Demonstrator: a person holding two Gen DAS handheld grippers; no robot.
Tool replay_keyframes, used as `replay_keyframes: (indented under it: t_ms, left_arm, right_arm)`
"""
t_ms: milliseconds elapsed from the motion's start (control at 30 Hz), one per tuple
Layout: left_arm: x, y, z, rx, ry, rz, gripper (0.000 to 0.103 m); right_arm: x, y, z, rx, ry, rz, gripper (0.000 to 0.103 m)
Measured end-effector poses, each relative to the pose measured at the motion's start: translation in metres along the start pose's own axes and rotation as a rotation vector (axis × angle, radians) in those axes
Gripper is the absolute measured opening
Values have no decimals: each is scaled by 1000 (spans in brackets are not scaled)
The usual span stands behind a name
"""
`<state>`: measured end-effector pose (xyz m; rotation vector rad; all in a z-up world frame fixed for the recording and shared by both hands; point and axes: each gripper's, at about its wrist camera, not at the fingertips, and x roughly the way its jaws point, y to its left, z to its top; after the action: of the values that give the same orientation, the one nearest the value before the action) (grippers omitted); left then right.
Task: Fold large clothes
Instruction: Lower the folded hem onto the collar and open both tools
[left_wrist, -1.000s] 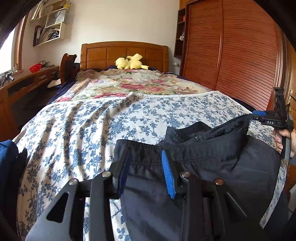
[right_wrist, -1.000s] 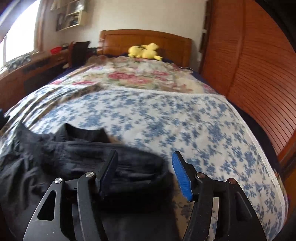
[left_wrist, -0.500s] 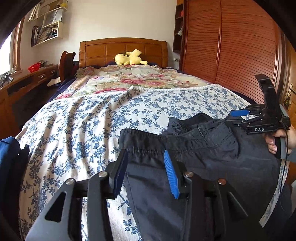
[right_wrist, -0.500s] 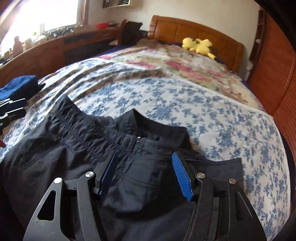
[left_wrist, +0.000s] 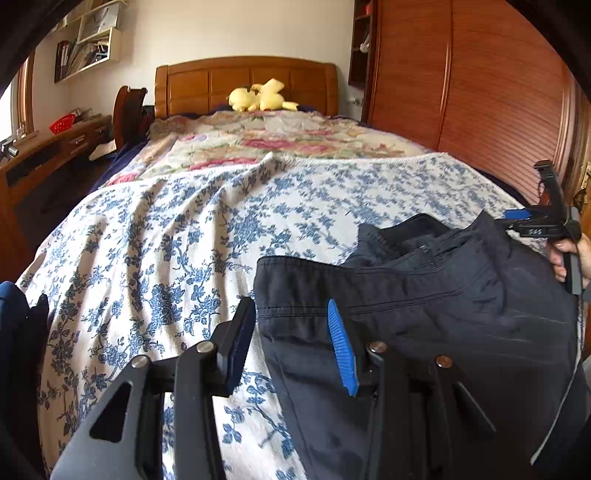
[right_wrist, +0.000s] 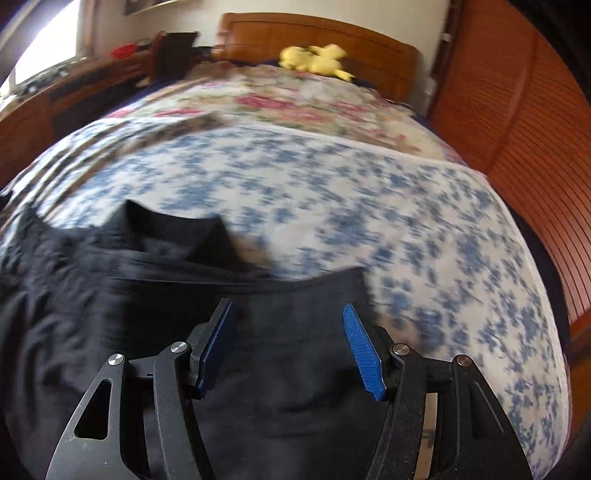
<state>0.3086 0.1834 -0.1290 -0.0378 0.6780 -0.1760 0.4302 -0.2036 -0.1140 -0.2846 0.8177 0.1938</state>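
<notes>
Dark navy trousers (left_wrist: 424, 332) lie on the blue-flowered bedspread (left_wrist: 166, 240), waistband toward the headboard. My left gripper (left_wrist: 291, 325) is open at the waistband's left corner. Its left finger hangs over the bedspread, its right finger over the cloth, and the pads press nothing. My right gripper (right_wrist: 288, 325) is open low over the trousers (right_wrist: 110, 314) near the waistband's right end, with dark fabric under both fingers. In the left wrist view that right gripper (left_wrist: 517, 221) shows at the far right, held by a hand (left_wrist: 565, 254).
A pink-flowered quilt (left_wrist: 288, 140) covers the far half of the bed, with a yellow plush toy (left_wrist: 258, 98) at the wooden headboard. A slatted wardrobe (left_wrist: 480, 92) runs along the right. A desk (left_wrist: 55, 147) stands at the left, and blue cloth (left_wrist: 9, 332) sits at the left edge.
My left gripper has shifted left and down, so its left finger now clears the trousers. The right gripper swung round from facing left across the trousers and dropped low over the waistband's right end.
</notes>
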Motion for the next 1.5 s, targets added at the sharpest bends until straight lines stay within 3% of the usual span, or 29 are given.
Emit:
replay_keyframes:
  t_ms: [133, 300, 500, 733, 800, 833, 900, 933, 1000, 1167, 1233, 1300, 1500]
  left_arm:
    - [17, 6, 1, -34, 32, -32, 39]
    - [36, 7, 3, -43, 69, -21, 39]
    - [52, 14, 3, -70, 104, -17, 39]
    - [58, 15, 2, -82, 113, -62, 39]
    - [58, 18, 2, -95, 113, -74, 39]
    - [58, 19, 2, -99, 113, -78, 37]
    - [59, 19, 1, -100, 114, -86, 29]
    - [59, 18, 1, -93, 113, -93, 26]
    - [57, 11, 1, -60, 105, -105, 17]
    - [40, 2, 11, -34, 31, -64, 10]
    - [30, 5, 18, -59, -25, -28, 10]
    - [19, 11, 24, -83, -79, -39, 10]
    - [6, 10, 38, -68, -127, -31, 15]
  right_arm:
    - [9, -30, -8, 53, 28, -23, 62]
    - [29, -57, -17, 116, 98, -3, 62]
    - [43, -60, -16, 135, 121, 47, 62]
    - [56, -62, -17, 158, 166, 127, 62]
    - [55, -57, -16, 137, 172, 146, 48]
    - [53, -52, -15, 119, 172, 151, 46]
    - [52, -44, -14, 89, 175, 174, 27]
    - [50, -39, -14, 59, 169, 160, 25]
    - [45, -30, -13, 7, 157, 148, 11]
    - [14, -22, 2, -56, 37, 117, 4]
    - [1, -26, 9, -43, -23, 81, 4]
    - [-9, -33, 18, -10, -75, 48, 3]
    - [-4, -40, 41, 24, -106, -54, 3]
